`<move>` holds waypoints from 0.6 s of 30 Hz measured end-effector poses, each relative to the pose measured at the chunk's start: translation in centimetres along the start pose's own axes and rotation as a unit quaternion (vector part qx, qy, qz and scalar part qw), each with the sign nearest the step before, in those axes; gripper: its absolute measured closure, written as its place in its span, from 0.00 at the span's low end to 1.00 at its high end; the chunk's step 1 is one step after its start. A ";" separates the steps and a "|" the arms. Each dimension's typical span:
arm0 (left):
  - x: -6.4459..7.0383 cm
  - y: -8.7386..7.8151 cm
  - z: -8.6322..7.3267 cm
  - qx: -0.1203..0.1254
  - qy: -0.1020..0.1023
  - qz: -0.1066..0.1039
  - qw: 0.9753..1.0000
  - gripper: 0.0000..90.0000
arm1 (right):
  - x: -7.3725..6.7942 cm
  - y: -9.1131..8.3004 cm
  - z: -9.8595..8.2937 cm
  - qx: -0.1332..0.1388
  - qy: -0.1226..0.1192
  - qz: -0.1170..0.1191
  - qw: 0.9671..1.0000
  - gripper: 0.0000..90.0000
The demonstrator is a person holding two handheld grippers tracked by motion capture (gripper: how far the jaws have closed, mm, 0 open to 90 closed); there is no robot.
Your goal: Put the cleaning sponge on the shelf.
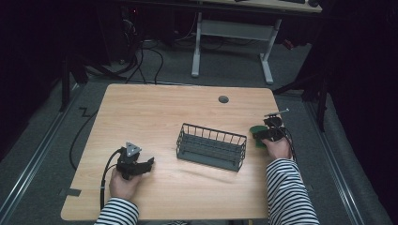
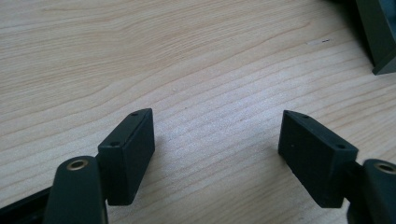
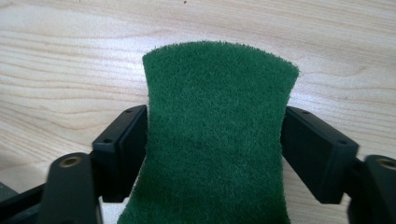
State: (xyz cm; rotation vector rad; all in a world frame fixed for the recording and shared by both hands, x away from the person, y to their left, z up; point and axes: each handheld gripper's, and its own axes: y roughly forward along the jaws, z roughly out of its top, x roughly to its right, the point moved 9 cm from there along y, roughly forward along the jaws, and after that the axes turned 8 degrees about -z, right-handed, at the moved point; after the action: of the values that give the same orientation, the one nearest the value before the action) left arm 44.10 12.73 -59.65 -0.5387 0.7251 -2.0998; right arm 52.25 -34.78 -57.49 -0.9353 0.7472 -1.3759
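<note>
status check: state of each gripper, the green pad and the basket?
left gripper: open, jaws wide apart over bare wood, holding nothing.
right gripper: shut on the green scouring pad, one jaw against each side.
green scouring pad: pinched at its sides, edges drawn in where the jaws press.
wire basket: upright at mid-table, looks empty.
table: bare light wood.

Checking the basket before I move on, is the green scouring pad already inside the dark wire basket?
No, the green scouring pad sits pinched between the right gripper's jaws over bare wood.
</note>
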 end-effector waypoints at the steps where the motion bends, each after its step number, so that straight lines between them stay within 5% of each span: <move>1: 0.0 0.0 0.0 0.000 0.000 0.000 1.000 0.31 | 0.0 0.0 0.0 -0.002 -0.001 0.001 1.000 0.29; 18: 0.0 0.0 0.0 0.002 -0.002 -0.001 1.000 0.31 | 0.3 -1.6 -0.2 0.001 -0.001 0.012 1.000 0.33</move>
State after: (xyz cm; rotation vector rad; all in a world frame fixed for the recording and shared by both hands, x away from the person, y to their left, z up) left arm 44.11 12.75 -59.63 -0.5430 0.7188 -2.1009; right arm 51.34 -35.02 -56.13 -0.9235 0.7534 -1.3541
